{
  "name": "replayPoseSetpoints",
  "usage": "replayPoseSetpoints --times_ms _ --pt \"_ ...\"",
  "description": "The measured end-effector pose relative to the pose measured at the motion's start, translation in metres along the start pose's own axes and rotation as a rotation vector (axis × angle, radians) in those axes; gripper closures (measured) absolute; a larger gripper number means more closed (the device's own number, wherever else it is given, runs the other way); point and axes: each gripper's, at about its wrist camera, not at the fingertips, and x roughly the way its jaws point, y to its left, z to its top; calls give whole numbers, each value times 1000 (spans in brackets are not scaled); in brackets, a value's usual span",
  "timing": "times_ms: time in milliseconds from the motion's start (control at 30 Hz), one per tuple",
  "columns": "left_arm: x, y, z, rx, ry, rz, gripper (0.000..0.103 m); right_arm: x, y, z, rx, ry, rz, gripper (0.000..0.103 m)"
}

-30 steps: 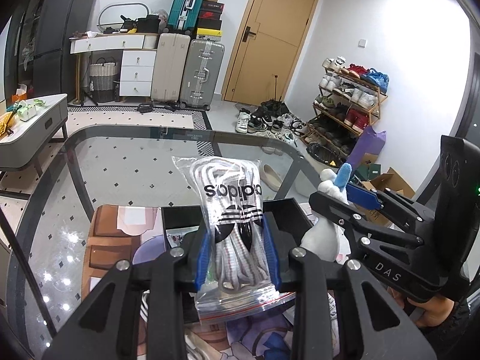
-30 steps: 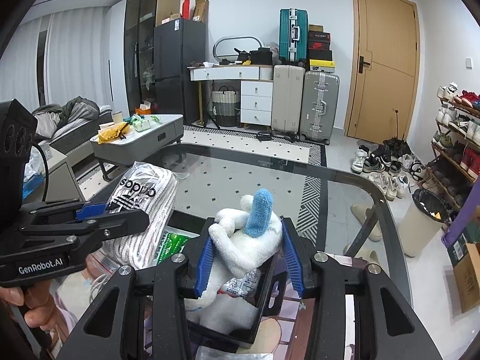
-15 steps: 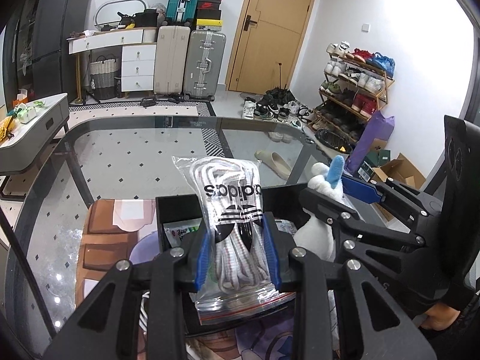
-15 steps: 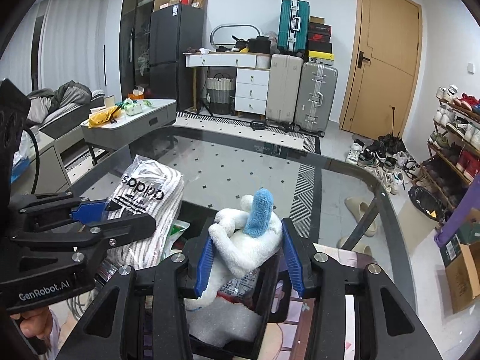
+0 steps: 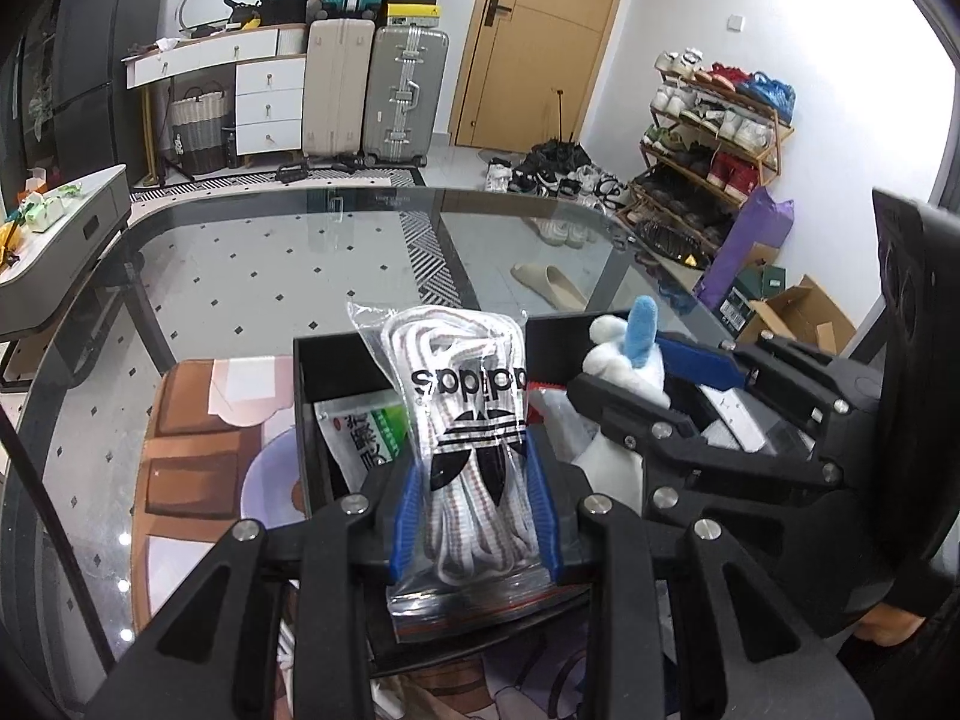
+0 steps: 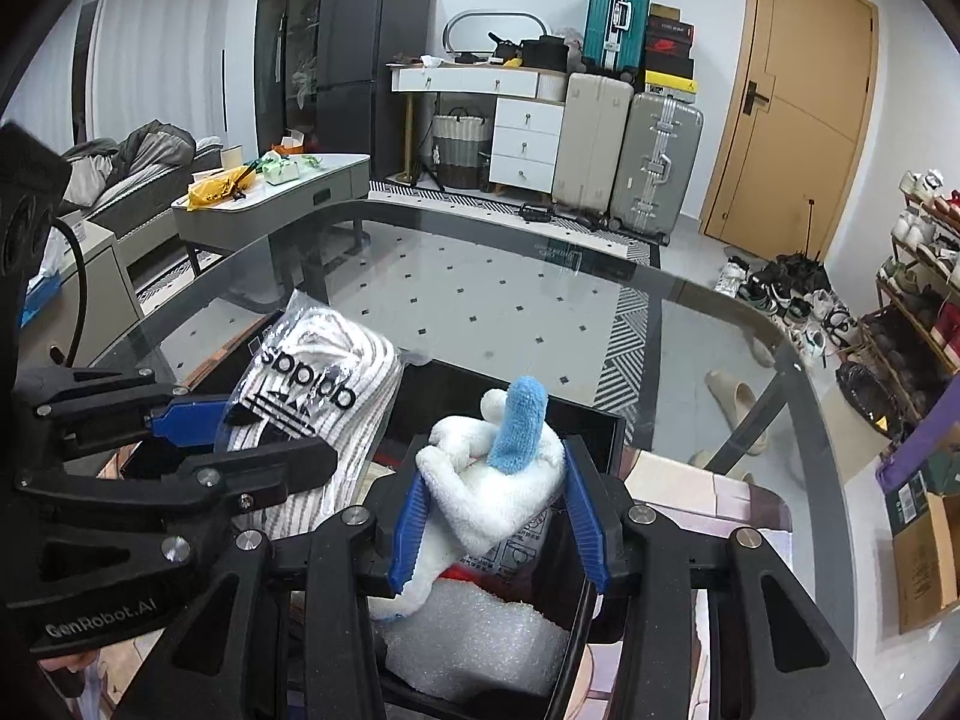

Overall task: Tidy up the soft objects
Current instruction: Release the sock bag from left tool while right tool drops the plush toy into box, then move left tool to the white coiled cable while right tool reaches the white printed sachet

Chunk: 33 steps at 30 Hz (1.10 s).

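Observation:
My left gripper (image 5: 474, 516) is shut on a clear zip bag of white striped Adidas laces (image 5: 468, 432) and holds it upright over the left part of a black box (image 5: 312, 372). My right gripper (image 6: 498, 516) is shut on a white plush toy with a blue ear (image 6: 498, 468), held over the box's right part (image 6: 588, 420). The bag also shows in the right wrist view (image 6: 318, 414), the plush in the left wrist view (image 5: 630, 360). A green-printed packet (image 5: 366, 438) and white foam (image 6: 480, 642) lie in the box.
The box stands on a glass table (image 5: 270, 252) whose far half is bare glass. A printed mat (image 5: 198, 420) lies under and left of the box. Suitcases (image 5: 378, 96), a shoe rack (image 5: 714, 144) and a door stand beyond the table.
Both grippers have moved forward and slightly lower over the box, keeping hold of the lace bag and the plush toy. More of the box interior shows.

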Motion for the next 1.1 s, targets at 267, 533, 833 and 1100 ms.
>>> replayPoseSetpoints --times_ms 267,533,833,1100 --pt "1 0 1 -5 10 3 71 -2 -5 -3 3 15 42 54" --pt "-19 6 -1 -49 -17 12 47 -32 -16 -9 42 -42 -14 18" --pt "-58 14 -16 -62 -87 63 6 -69 -24 -30 81 -49 -26 1" --pt "-77 25 -41 -72 -108 115 0 -89 -21 -58 92 -28 -12 1"
